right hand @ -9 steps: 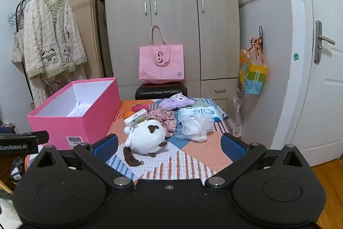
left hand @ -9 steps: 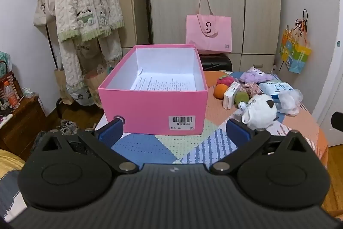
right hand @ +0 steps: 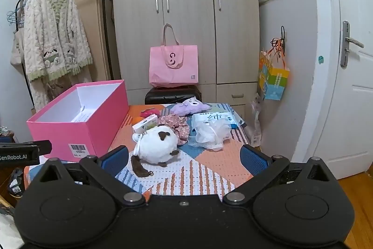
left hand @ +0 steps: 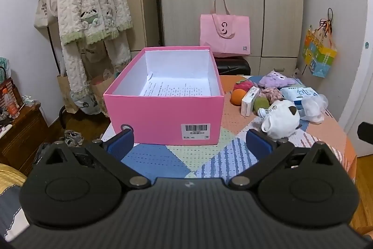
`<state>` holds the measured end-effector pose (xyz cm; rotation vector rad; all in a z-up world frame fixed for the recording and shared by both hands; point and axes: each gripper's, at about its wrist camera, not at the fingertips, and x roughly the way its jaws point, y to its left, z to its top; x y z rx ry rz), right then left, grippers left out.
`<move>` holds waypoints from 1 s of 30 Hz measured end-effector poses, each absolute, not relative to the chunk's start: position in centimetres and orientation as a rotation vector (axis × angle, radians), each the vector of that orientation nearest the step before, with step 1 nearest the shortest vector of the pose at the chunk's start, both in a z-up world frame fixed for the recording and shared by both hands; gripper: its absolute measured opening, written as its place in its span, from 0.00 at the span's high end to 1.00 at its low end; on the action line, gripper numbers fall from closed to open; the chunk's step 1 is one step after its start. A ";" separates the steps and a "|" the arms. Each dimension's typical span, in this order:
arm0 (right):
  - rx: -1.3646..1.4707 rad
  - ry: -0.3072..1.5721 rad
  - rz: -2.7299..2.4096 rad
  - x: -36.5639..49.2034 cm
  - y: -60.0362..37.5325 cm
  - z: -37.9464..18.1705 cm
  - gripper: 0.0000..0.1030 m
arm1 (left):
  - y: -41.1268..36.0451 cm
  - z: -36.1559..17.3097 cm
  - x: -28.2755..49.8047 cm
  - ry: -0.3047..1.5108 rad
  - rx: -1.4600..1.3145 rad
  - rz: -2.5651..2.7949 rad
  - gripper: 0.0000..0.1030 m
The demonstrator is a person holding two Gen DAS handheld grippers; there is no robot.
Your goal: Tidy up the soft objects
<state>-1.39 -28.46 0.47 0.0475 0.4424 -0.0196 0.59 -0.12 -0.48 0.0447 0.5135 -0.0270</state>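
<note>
An open pink box (left hand: 163, 116) (right hand: 70, 132) stands on the patterned table, with only a printed sheet inside. To its right lie a white plush cat (left hand: 281, 119) (right hand: 155, 144), a purple plush (left hand: 276, 81) (right hand: 190, 106), a floral scrunchie (right hand: 176, 123), a white mesh sponge (right hand: 212, 132), a red plush fruit (left hand: 243, 85) and an orange ball (left hand: 237, 96). My left gripper (left hand: 190, 144) is open in front of the box with nothing between its fingers. Just short of the plush cat, my right gripper (right hand: 184, 159) is open and holds nothing.
A small carton (left hand: 249, 98) and a tissue pack (right hand: 215, 119) lie among the soft things. A pink tote (right hand: 173, 65) sits on a black case by the wardrobe. A clothes rack with a fluffy robe (left hand: 93, 4) stands at the left, a white door (right hand: 349, 85) at the right.
</note>
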 end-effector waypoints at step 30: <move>0.022 0.497 -0.032 -1.0 -28.0 0.4 0.00 | -0.1 -1.7 0.9 0.515 0.087 -0.063 0.00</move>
